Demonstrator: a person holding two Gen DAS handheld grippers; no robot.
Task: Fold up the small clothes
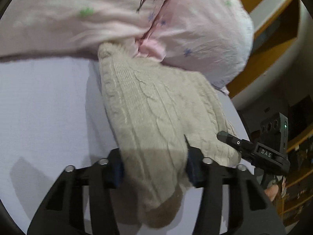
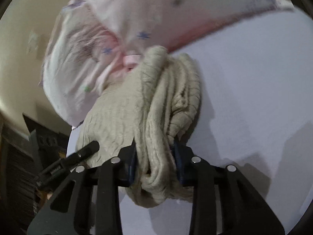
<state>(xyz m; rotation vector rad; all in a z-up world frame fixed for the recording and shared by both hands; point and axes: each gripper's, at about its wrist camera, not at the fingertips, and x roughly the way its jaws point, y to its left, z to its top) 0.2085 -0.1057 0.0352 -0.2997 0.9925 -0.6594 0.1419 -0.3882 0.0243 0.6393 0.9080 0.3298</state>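
A beige cable-knit garment (image 1: 154, 105) hangs stretched over the white table (image 1: 43, 105). My left gripper (image 1: 154, 168) is shut on its near end, which sags below the jaws. My right gripper (image 2: 154, 164) is shut on a bunched part of the same knit (image 2: 156, 105). The right gripper also shows at the right of the left wrist view (image 1: 227, 137), beside the knit's edge. The left gripper's tip shows in the right wrist view (image 2: 92, 147). The knit's far end is tucked under a pink starred garment (image 1: 176, 23), which also shows in the right wrist view (image 2: 137, 19).
The pink garment lies piled at the table's far side, reaching its edge. Wooden shelving (image 1: 273, 45) stands beyond the table on the right of the left wrist view. A cream wall (image 2: 19, 58) and dark furniture (image 2: 17, 156) lie off the table's edge in the right wrist view.
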